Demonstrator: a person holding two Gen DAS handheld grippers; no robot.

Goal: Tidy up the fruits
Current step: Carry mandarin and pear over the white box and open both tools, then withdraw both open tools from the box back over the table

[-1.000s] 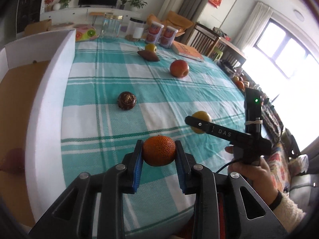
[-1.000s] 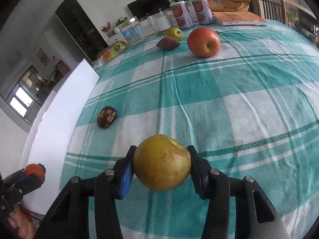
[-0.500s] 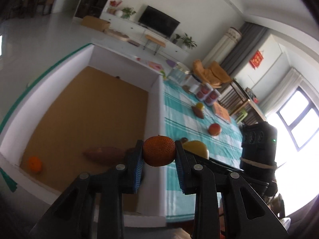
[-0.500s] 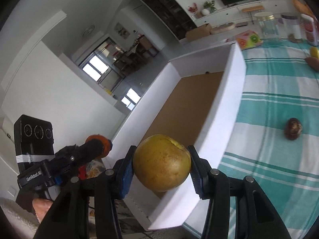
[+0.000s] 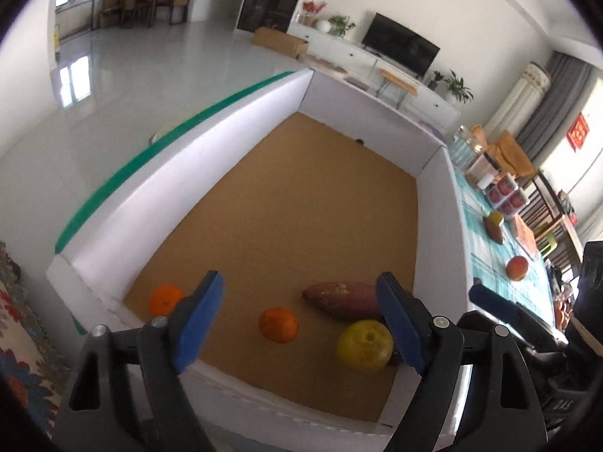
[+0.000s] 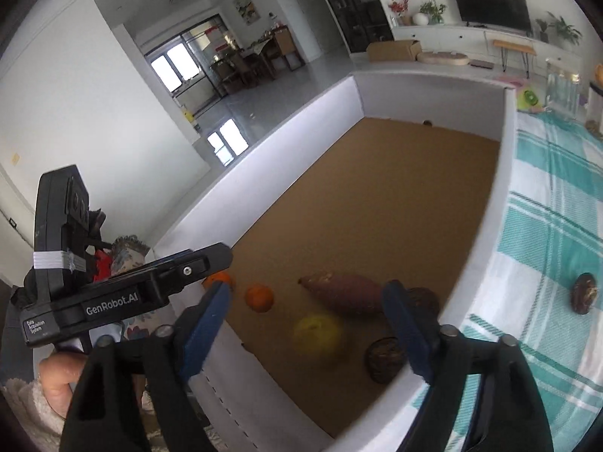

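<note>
Both grippers hover above the near end of a white-walled box with a brown floor. My left gripper is open and empty; so is my right gripper. On the box floor lie an orange, a second orange in the near left corner, a yellow pear and a sweet potato. The right wrist view shows the same orange, the blurred pear, the sweet potato and two dark round fruits.
The checked teal tablecloth lies right of the box with a dark fruit on it. Farther along the table are an apple, a small yellow fruit with a brown one, cans and jars.
Both grippers opened over the box. The orange dropped from my left gripper and the pear from my right; both now lie on the box floor.
</note>
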